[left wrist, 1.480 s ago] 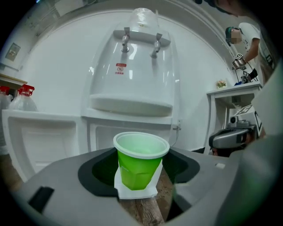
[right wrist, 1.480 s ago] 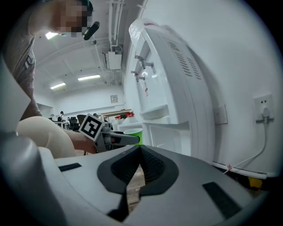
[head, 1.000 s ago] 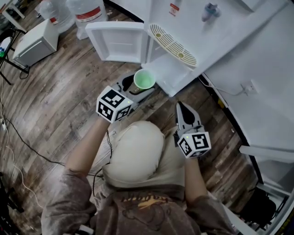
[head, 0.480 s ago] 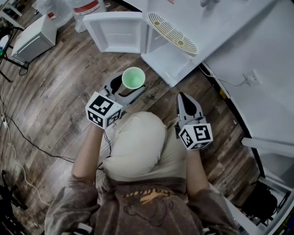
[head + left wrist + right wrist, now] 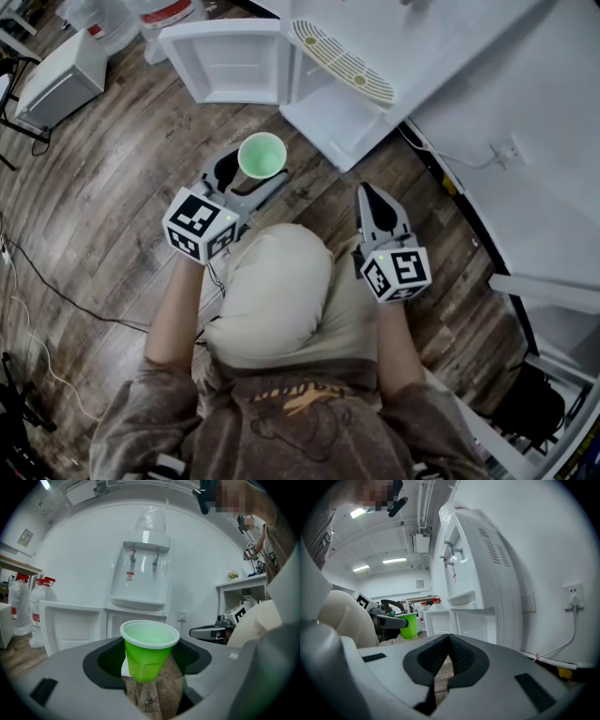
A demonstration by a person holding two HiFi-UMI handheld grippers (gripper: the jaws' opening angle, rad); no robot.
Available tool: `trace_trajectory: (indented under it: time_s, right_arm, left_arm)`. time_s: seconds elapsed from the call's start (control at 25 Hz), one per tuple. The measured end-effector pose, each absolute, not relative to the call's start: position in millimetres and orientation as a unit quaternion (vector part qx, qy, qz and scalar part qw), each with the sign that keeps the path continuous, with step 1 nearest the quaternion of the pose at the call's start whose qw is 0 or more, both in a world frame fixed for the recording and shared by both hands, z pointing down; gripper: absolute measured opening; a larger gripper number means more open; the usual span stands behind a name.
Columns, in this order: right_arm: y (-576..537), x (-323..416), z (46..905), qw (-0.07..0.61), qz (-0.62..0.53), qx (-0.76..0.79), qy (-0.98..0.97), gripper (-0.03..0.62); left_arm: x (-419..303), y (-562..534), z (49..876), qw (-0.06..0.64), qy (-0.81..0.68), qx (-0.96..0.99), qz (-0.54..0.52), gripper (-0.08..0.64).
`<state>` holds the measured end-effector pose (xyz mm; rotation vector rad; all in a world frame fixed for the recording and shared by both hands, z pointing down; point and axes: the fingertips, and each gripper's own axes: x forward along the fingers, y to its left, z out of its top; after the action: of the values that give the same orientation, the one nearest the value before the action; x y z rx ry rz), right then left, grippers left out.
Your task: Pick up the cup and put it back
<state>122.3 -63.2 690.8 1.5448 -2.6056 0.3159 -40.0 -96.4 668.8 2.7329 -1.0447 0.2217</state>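
Carry step, I judge: my left hand-held gripper (image 5: pixel 251 175) clamps the green cup (image 5: pixel 262 155) upright over the wood floor (image 5: pixel 112 178) near the water dispenser (image 5: pixel 375 56), right hand-held gripper (image 5: pixel 371 195) closed, empty; next, set it back there gently and release.

White water dispenser (image 5: pixel 140 588) on wood-plank floor (image 5: pixel 103 178) by white wall (image 5: pixel 201 573), possibly water jugs (image 5: pixel 40 609) beyond.

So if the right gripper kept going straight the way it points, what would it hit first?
Most likely the lower cabinet of the white water dispenser; nothing shows between it and the right gripper's shut jaws.
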Motion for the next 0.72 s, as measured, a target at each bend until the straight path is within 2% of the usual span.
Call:
trace_trajectory:
  time_s: [0.72]
  right_arm:
    - [-65.6, 119.0, 690.2, 0.051, 0.105, 0.505, -0.855, 0.002]
  left_arm:
    - [-46.2, -102.7, 672.5, 0.098, -0.355, 0.926, 0.078, 0.306]
